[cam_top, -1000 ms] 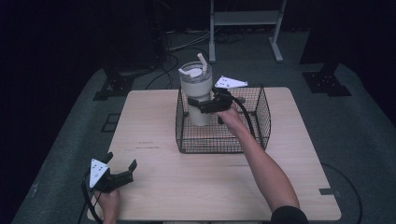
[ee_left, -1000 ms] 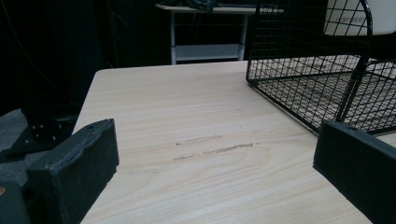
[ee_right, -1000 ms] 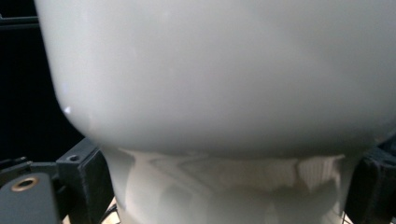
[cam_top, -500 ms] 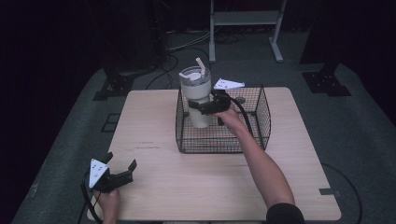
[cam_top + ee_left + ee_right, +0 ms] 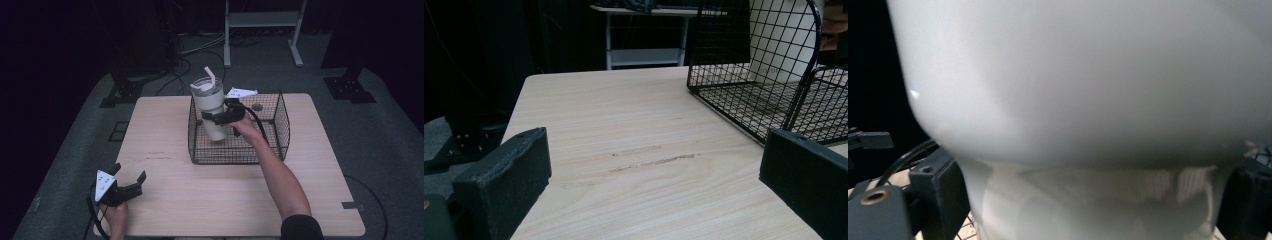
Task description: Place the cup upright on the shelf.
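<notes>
At the near left corner of the wooden table [image 5: 200, 200] we see the left hand [image 5: 116, 216] resting low at the edge, holding the left gripper [image 5: 131, 184] level and aimed across the tabletop. Its jaws stand wide apart with nothing between them; in the left gripper view they frame bare wood, with the wire basket [image 5: 749, 95] well ahead.

Moving right, the right forearm [image 5: 280, 175] reaches forward from the near edge and over the front wall of the basket [image 5: 239, 156]. The right hand [image 5: 245, 126] holds the right gripper [image 5: 216, 118] turned leftward, its jaws closed on the narrower lower body of a white tumbler [image 5: 210, 107]. The tumbler has a clear lid and a straw [image 5: 210, 77], leans slightly, and sits within the left part of the basket, its top well above the rim. We cannot tell whether its base touches the basket floor. In the right gripper view the tumbler [image 5: 1088, 90] sits between the two jaws.
</notes>
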`<state>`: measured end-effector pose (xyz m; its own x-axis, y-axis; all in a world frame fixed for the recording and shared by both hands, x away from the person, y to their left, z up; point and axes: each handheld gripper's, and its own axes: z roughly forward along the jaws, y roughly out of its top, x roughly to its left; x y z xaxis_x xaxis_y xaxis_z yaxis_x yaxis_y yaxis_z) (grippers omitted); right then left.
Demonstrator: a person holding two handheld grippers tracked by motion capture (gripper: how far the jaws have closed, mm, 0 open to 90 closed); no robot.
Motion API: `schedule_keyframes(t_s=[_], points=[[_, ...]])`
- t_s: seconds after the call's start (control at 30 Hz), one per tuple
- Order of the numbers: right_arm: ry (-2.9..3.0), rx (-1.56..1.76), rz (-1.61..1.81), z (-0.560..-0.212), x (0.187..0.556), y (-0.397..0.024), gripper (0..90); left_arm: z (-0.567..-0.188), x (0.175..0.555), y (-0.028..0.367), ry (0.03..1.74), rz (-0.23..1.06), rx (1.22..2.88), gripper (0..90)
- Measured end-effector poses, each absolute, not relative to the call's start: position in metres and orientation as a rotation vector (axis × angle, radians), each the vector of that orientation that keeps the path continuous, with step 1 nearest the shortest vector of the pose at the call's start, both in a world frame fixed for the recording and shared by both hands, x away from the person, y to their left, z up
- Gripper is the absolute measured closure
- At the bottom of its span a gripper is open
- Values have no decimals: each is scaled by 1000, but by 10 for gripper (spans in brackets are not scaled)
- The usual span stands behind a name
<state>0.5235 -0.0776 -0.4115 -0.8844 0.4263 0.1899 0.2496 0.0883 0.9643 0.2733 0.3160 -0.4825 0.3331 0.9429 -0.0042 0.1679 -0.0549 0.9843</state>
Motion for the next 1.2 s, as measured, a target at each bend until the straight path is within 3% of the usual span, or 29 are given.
schedule_keyframes(t_s=[1.2], points=[[2386, 560, 1633, -428, 521, -67, 77, -483, 273, 316, 1059, 873, 1498, 0]])
